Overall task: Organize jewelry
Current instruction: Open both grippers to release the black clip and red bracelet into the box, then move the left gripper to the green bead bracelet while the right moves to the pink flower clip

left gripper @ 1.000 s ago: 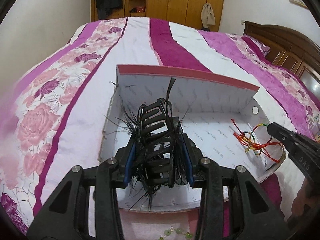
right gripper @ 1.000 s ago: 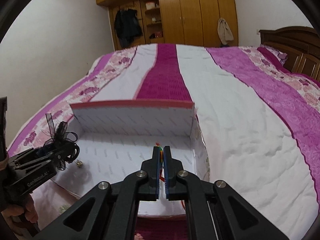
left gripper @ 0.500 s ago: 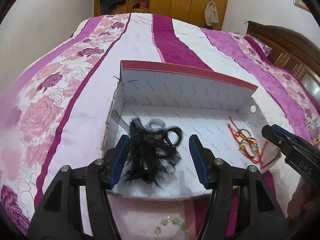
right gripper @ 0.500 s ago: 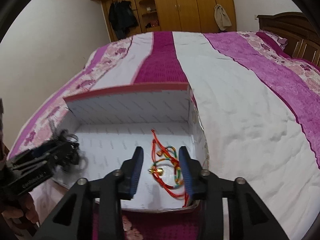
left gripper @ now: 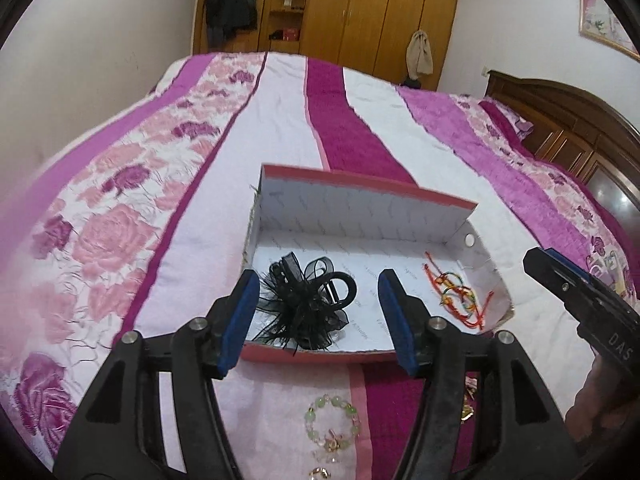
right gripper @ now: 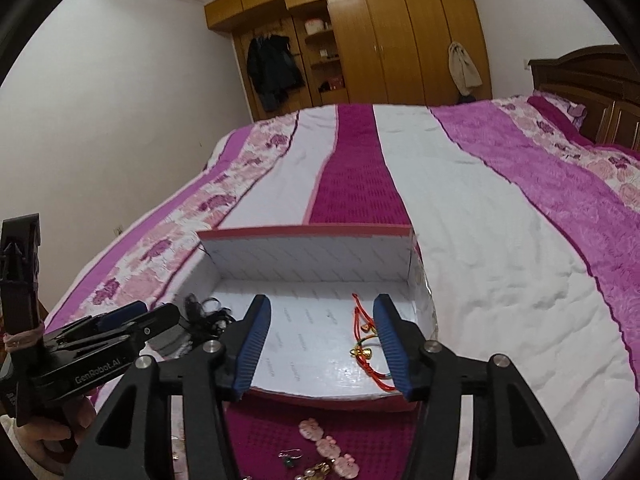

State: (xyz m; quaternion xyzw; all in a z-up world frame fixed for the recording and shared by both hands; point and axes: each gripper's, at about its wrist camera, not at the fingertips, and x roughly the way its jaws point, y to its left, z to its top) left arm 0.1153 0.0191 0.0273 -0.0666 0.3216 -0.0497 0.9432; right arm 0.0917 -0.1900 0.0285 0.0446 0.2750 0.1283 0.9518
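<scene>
A white box with a red rim (left gripper: 360, 184) (right gripper: 308, 233) lies open on the bed. A black feathered hair clip (left gripper: 308, 300) (right gripper: 208, 312) lies in its left part. A red and multicoloured cord bracelet (left gripper: 460, 296) (right gripper: 368, 340) lies in its right part. My left gripper (left gripper: 320, 320) is open and empty above the box's near edge, over the clip. My right gripper (right gripper: 320, 344) is open and empty above the near edge, its right finger beside the bracelet. A green bead bracelet (left gripper: 332, 416) lies on the bedspread in front of the box.
Small jewelry pieces, pink charms (right gripper: 328, 444) and earrings (right gripper: 290, 458), lie on the bedspread near me. The box's back flap stands upright. A wooden headboard (left gripper: 568, 128) is at the right and a wardrobe (right gripper: 380, 40) stands beyond the bed.
My left gripper opened and dropped the black hair clip into the box, then drew back. My right gripper opened, left the cord bracelet in the box and drew back.
</scene>
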